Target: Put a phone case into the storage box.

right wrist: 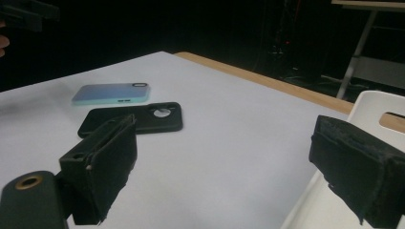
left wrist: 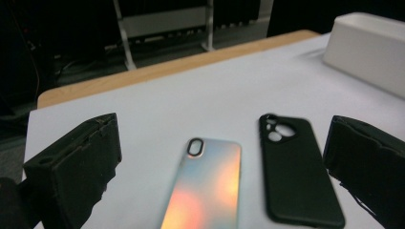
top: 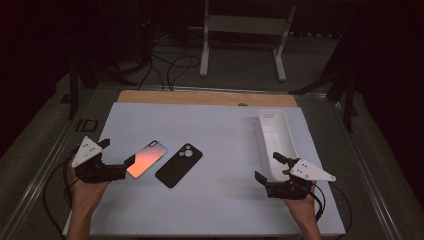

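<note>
The counter [top: 220, 200] carries a white sheet over most of its top, with a strip of bare wood along the far edge. A white tray [top: 276, 135], long and narrow, lies on the right part of the sheet, its length running away from the person. The right gripper [top: 270, 169] sits at the near end of this tray; its jaws are spread wide and hold nothing, one jaw over the tray's near corner, the other over the bare sheet. The left gripper [top: 119, 152] rests at the left of the sheet, jaws likewise spread wide and empty. The iridescent phone case [top: 146, 159] lies flat, back up, just ahead of the left gripper; one jaw tip is at its near end, though contact cannot be told. The black phone case [top: 179, 164] lies flat just beside it on its right, parallel, camera cut-out toward the far side. In the left gripper view both cases lie between the open jaws.
</note>
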Motion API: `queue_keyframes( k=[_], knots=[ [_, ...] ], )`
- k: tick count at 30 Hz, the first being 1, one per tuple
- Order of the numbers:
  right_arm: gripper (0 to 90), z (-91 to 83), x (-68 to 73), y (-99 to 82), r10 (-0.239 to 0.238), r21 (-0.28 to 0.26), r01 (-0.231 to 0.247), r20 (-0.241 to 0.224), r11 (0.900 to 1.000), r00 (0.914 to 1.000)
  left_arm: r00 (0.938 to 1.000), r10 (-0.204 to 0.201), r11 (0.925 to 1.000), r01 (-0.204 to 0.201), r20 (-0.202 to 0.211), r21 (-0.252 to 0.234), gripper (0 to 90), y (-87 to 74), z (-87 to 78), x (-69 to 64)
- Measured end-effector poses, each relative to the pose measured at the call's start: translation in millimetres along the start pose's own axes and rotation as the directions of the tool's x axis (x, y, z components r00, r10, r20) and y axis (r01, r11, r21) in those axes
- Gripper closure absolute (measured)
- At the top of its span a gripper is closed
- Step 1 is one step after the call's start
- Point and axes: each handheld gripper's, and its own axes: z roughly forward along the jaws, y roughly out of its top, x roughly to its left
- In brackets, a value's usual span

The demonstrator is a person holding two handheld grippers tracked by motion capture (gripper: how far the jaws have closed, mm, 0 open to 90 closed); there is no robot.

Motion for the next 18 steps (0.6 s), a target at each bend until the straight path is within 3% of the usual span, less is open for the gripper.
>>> queue_keyframes(
  k=[8, 12, 14, 18],
  knots=[
    [8.4, 0.3, -0.4, 1.1, -0.006, 0.008, 0.006, 0.008, 1.0, 0.9999, 0.9985, 0.055, 0.9953, -0.055, 0.002, 0.08, 0.0, 2.6, 14.5, 3.5],
    [8.4, 0.3, -0.5, 2.0, -0.008, 0.009, 0.008, 0.005, 0.9999, 1.0, 0.9973, 0.073, 0.9894, -0.074, 0.015, 0.125, 0.0, 2.9, 22.3, 4.7],
    [8.4, 0.4, -0.7, 2.3, -0.012, 0.007, 0.012, 0.007, 0.9999, 0.9999, 0.9963, 0.084, 0.9829, -0.086, 0.019, 0.163, 0.0, 2.8, 28.6, 6.6],
    [8.4, 0.0, -1.0, 3.0, -0.016, 0.009, 0.015, 0.01, 0.9998, 0.9998, 0.9954, 0.093, 0.9773, -0.096, 0.022, 0.189, 0.0, 2.8, 34.4, 7.6]
  ],
)
